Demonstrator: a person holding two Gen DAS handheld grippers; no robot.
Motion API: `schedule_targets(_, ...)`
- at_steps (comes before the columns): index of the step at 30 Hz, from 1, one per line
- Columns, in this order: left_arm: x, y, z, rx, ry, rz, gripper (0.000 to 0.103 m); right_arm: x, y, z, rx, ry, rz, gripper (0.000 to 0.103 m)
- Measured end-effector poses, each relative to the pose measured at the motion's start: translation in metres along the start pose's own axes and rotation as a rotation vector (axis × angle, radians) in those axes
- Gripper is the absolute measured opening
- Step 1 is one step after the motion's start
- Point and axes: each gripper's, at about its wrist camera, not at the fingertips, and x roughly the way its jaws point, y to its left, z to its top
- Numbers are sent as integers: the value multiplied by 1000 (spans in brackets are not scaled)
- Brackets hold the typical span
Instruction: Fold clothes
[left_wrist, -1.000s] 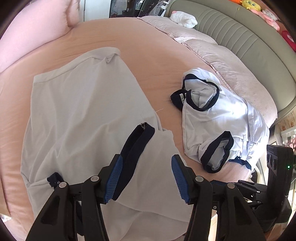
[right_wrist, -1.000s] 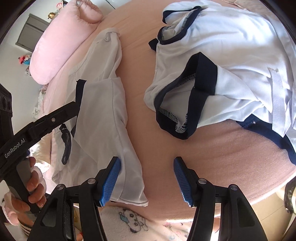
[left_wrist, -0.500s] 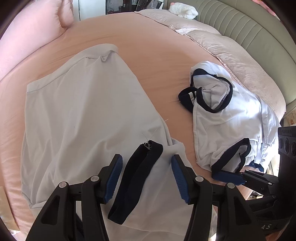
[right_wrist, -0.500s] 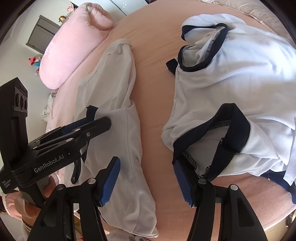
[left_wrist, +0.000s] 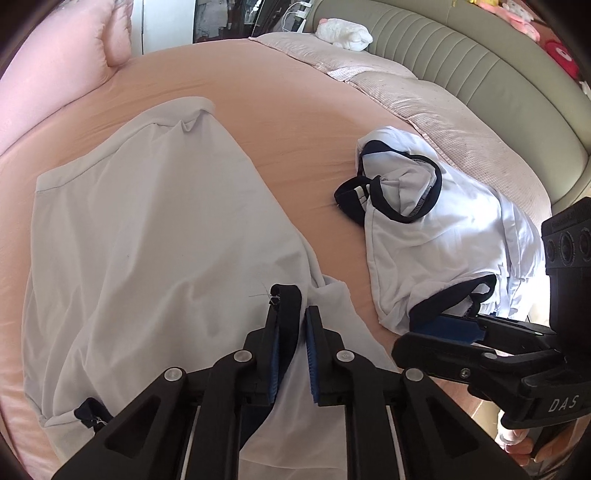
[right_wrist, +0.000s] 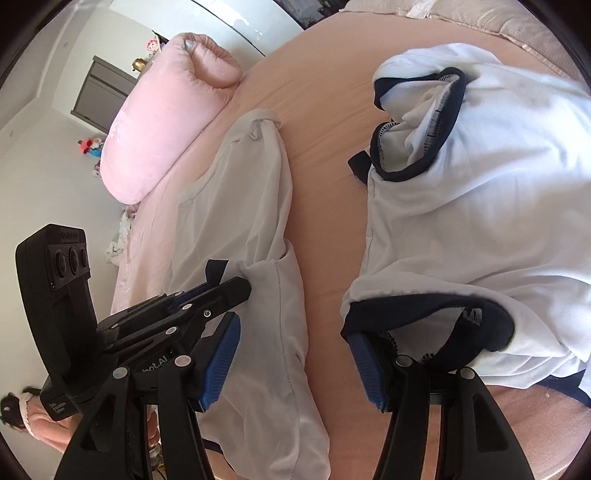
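A pale grey shirt (left_wrist: 147, 229) lies spread on the pink bed sheet (left_wrist: 303, 122). My left gripper (left_wrist: 291, 314) hangs over the shirt's near sleeve. Its jaws are closing, and the pads (left_wrist: 274, 343) pinch the navy sleeve cuff (left_wrist: 289, 301) between them. In the right wrist view the left gripper (right_wrist: 236, 288) reaches in from the left over that shirt (right_wrist: 251, 206). A crumpled white shirt with navy trim (right_wrist: 498, 184) (left_wrist: 443, 229) lies to the right. My right gripper (right_wrist: 293, 365) stands open between the two shirts. Its right finger (right_wrist: 365, 365) sits at the white shirt's navy cuff (right_wrist: 491, 325).
A pink pillow (right_wrist: 162, 122) lies at the far left of the bed. A quilted blanket (left_wrist: 424, 99) and a grey-green padded headboard (left_wrist: 480, 62) run along the right, with a white plush toy (left_wrist: 345, 33) at the back. The bed's near edge is just below the grippers.
The left jaws have closed from wide apart onto the navy cuff. The right gripper has shifted slightly toward the crumpled white shirt, and its jaws stay apart.
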Motion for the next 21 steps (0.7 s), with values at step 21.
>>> schedule_targets(21, 7, 27, -14, -109, 94, 77, 11, 8, -22, -22, 154, 111, -48, 57)
